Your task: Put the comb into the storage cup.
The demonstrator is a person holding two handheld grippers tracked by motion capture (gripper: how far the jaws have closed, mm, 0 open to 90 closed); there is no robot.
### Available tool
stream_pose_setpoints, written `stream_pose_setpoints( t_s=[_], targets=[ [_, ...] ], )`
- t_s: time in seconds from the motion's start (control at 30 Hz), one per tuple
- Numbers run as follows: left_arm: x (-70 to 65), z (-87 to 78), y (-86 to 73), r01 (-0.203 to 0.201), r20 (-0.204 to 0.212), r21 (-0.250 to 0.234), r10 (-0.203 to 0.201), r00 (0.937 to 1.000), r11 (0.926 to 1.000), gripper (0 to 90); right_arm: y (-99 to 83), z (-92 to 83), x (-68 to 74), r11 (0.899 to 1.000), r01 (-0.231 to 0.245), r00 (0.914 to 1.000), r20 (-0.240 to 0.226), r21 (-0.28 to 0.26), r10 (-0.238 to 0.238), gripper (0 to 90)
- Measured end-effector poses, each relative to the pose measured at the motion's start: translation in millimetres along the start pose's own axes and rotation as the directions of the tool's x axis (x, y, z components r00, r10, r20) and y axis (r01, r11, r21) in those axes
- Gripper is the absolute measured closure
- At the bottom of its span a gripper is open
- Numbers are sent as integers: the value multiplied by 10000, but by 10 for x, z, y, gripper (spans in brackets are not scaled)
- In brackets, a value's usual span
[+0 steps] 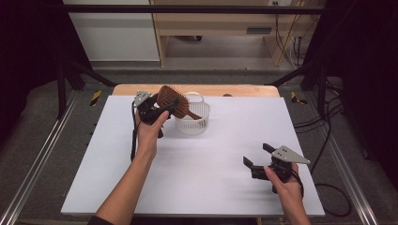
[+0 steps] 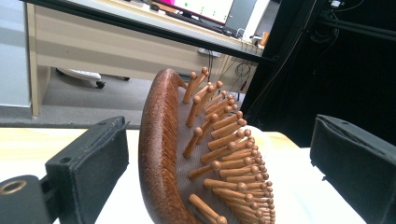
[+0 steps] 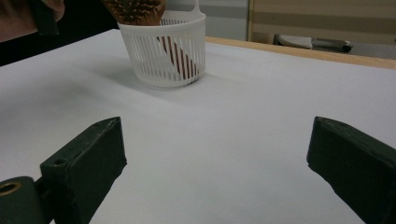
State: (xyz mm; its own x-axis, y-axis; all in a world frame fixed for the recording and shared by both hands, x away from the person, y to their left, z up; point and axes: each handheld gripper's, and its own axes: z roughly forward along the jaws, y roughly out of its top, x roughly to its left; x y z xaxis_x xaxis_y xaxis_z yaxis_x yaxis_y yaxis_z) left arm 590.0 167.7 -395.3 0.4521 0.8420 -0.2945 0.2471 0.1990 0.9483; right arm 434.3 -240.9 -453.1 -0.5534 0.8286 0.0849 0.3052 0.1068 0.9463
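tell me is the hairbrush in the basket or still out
Partly in: the hairbrush stands tilted with its handle down inside the white basket, head sticking out above the rim, between the open left claw.

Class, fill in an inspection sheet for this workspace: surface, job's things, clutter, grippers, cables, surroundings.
Surface: white table, wooden strip along far edge.
Job's things: brown hairbrush, handle down in the white slotted basket, head leaning out.
Clutter: nothing seen.
Grippers: left gripper at the brush head, jaws apart either side of it; right gripper open over bare table.
Cables: one trails from each gripper; more on the floor at right.
Surroundings: dark frame, desk, monitor beyond.
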Motion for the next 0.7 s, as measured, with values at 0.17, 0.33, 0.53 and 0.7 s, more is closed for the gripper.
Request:
stream_pose_setpoints(
  t_s=[0.17, 0.33, 0.53, 0.7],
  targets=[
    [-3, -11, 3, -196, -80, -3, 196, 9998, 9998, 46, -1, 3, 2, 10000, 1, 10000, -7, 10, -1, 48],
    [1, -30, 7, -334, -170, -61, 333, 9993, 9994, 47, -2, 4, 3, 10000, -10, 10000, -29, 34, 10, 48],
    [4, -61, 34, -376, -263, -283, 369, 9990, 9989, 50, -3, 9, 6, 10000, 17, 10000, -65, 50, -17, 47],
    [-39, -94, 77, -831, -331, -407, 818, 9961, 9957, 54, -3, 10, 9, 10000, 15, 10000, -79, 58, -15, 47]
  ],
)
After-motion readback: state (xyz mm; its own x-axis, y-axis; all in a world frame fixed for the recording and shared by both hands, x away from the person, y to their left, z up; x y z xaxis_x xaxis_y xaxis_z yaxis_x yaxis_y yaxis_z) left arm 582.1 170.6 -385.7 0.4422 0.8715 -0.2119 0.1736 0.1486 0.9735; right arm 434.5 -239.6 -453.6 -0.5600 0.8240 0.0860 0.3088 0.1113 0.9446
